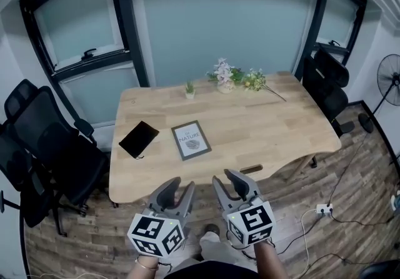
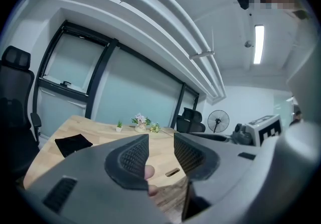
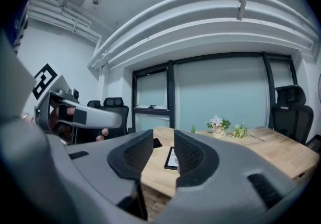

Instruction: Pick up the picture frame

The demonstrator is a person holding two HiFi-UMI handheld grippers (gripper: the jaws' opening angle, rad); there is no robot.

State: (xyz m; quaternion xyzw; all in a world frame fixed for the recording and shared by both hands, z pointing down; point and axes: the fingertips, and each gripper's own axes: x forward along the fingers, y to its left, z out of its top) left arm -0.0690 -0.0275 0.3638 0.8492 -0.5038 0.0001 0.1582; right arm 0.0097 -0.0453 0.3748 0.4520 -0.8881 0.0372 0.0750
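Note:
The picture frame (image 1: 190,139), dark-rimmed with a pale print, lies flat on the wooden table (image 1: 281,127), left of centre near the front. Both grippers hover side by side off the table's front edge, short of the frame. My left gripper (image 1: 178,185) is open with nothing between its jaws; in the left gripper view (image 2: 161,140) the jaws hide the frame. My right gripper (image 1: 230,179) is also open and empty. In the right gripper view (image 3: 163,142) the frame (image 3: 172,159) shows through the gap between the jaws, farther off on the table.
A black pouch (image 1: 139,139) lies left of the frame. A small potted plant (image 1: 189,89) and flowers (image 1: 225,76) stand at the table's far edge. Black office chairs (image 1: 44,146) crowd the left side and another (image 1: 328,84) the right. A fan (image 1: 389,77) and floor cables (image 1: 323,209) are at right.

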